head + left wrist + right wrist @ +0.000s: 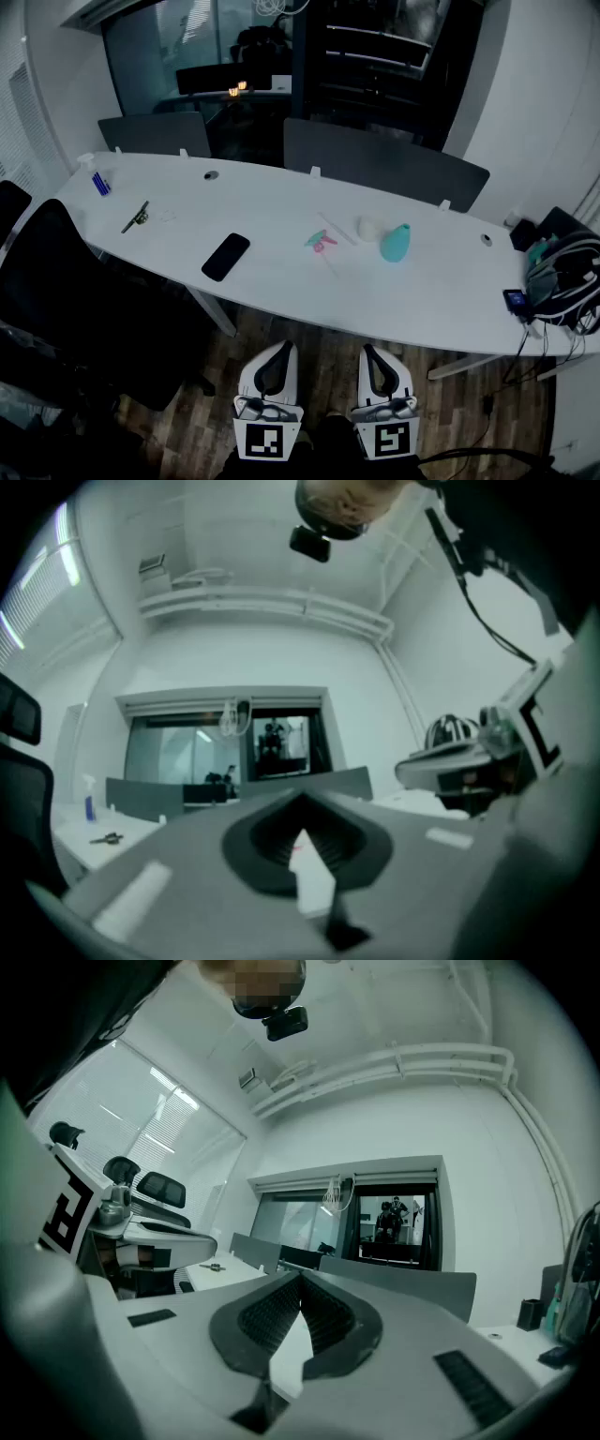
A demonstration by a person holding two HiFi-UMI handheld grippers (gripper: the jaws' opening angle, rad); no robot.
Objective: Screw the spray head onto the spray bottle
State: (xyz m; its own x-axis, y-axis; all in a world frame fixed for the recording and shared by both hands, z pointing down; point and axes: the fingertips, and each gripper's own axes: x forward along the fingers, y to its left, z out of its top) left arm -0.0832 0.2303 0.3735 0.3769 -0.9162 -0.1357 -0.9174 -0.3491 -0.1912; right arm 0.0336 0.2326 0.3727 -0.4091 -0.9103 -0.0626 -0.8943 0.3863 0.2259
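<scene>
The spray bottle (395, 243) and the spray head (320, 241) were seen lying apart on the white worktop (281, 202), well ahead of both tools, with a small white object (367, 229) between them. The fingers of the left gripper (279, 354) and the right gripper (369, 352) were pressed together on nothing, and both were held low, short of the near edge. From the left gripper the spray head lay at about 1 o'clock; from the right gripper it lay at 11 o'clock and the bottle at about 12 to 1 o'clock, so the bottle was judged nearer the right. The bottle's neck seemed to be pointed toward 1 o'clock, though whether it stood or lay flat could not be told.
</scene>
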